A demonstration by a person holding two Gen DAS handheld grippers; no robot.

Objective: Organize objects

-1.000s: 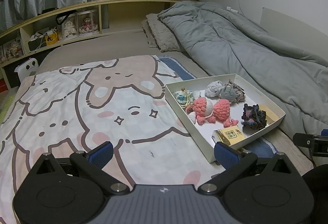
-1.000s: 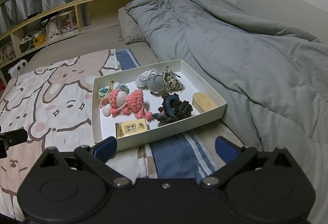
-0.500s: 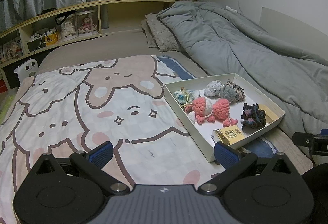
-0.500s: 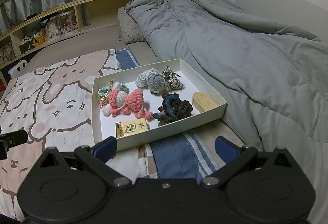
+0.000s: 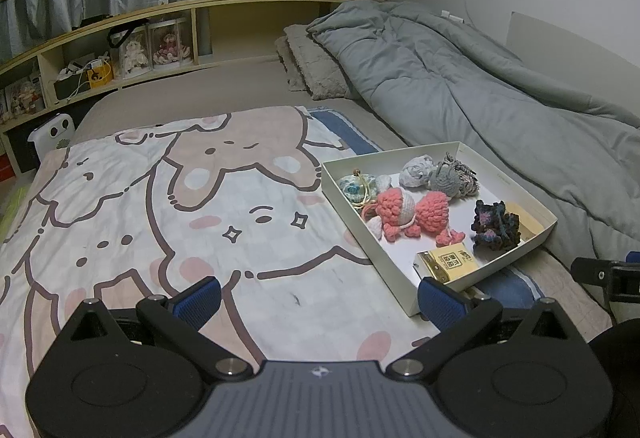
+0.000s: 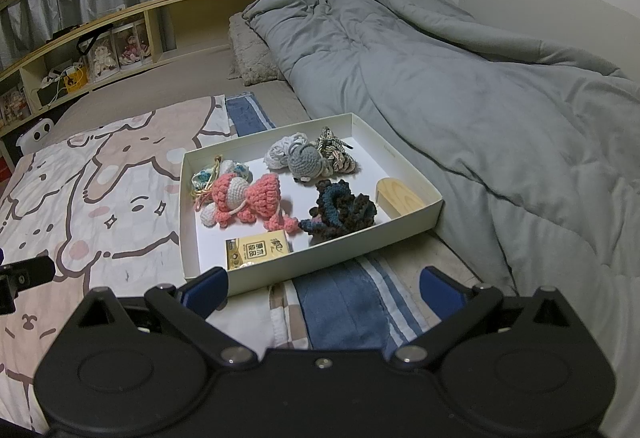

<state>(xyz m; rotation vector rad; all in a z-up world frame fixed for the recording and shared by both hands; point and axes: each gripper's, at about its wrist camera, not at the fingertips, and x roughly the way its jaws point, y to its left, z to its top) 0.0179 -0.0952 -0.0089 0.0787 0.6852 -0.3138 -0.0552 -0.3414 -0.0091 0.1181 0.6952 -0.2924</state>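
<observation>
A white shallow box [image 6: 420, 215] [image 5: 352, 205] lies on the bed. In it are pink crochet toys [image 6: 256, 199] [image 5: 412, 211], a dark crochet piece [image 6: 340, 209] [image 5: 496, 226], a grey crochet toy [image 6: 306, 161] [image 5: 442, 177], a pale blue crochet item [image 6: 204, 175], a yellow card packet [image 6: 258, 250] [image 5: 450, 262] and a wooden block [image 6: 400, 197]. My left gripper [image 5: 320, 302] is open and empty over the cartoon blanket, left of the box. My right gripper [image 6: 324, 290] is open and empty just in front of the box.
The box rests beside a cartoon rabbit blanket [image 5: 160, 197] and a blue striped towel [image 6: 352, 306]. A rumpled grey duvet [image 6: 480, 97] fills the right side. A wooden headboard shelf [image 5: 140, 37] with dolls runs along the back.
</observation>
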